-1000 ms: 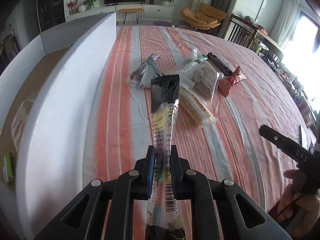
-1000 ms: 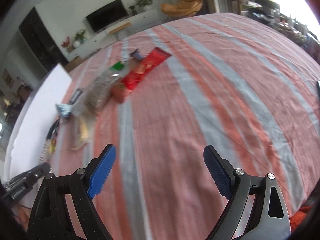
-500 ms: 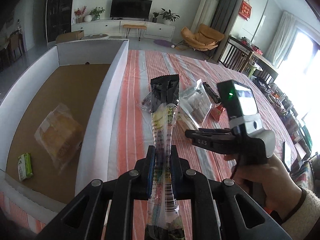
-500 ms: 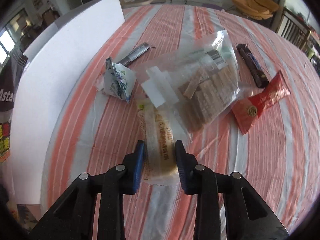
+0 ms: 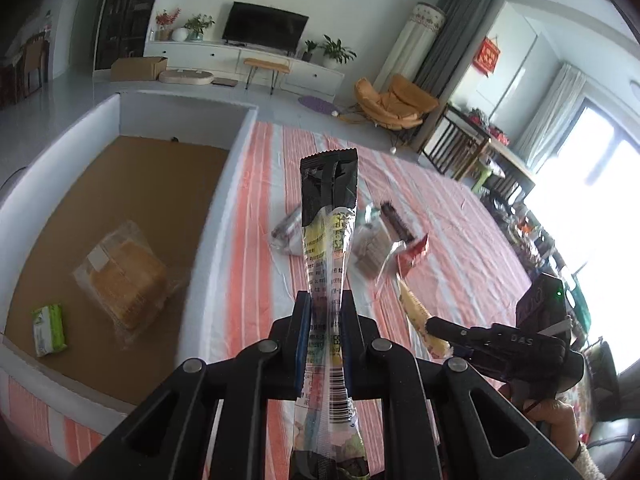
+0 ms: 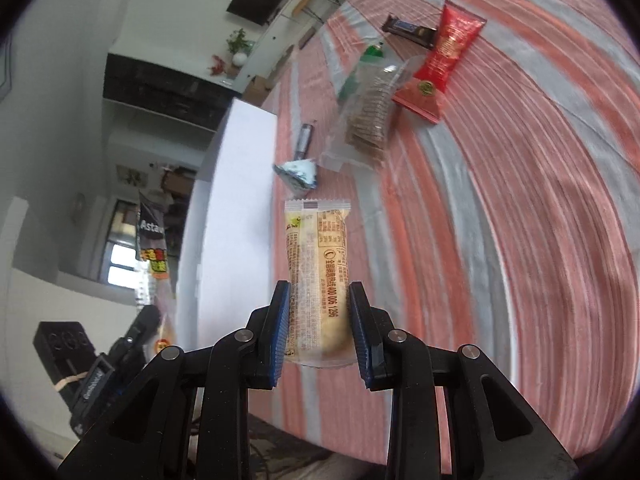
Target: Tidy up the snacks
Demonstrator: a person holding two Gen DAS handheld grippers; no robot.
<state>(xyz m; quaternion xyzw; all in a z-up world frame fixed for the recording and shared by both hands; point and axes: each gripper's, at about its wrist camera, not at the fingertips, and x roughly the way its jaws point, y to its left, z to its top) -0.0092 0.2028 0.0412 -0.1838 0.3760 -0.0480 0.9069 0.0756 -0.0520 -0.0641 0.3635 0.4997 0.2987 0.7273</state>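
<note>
Both hands are loaded now! The left gripper [image 5: 325, 334] has its jaws pinching a long black-topped snack packet [image 5: 329, 240] around its clear middle, and the packet stands up out of the jaws with its black end highest. The right gripper [image 6: 320, 334] has just been closing, and its jaws now clamp the lower part of a pale cake bar [image 6: 318, 276], which is clear of the striped surface [image 6: 520, 240].

The landmark is the white box [image 5: 224, 216]. The left packet rides just right of the box's near wall. Inside the box, on its brown floor, already lie a wrapped yellow cake [image 5: 126, 278] and a small green pack [image 5: 49, 330]. Right of the box, on the surface, wait the leftovers: a clear bag of crackers [image 6: 370, 120], a red sachet [image 6: 444, 62], a dark bar [image 6: 408, 30] and a small blue-white packet [image 6: 300, 172].

The step in hand looks like carrying both snacks into the box. To do it well, lift each packet clear above the wall before crossing it. Release over bare brown floor, away from the yellow cake. That tall packet may swing, so move it steadily and open low. The cake bar looks soft, so don't squeeze harder.
</note>
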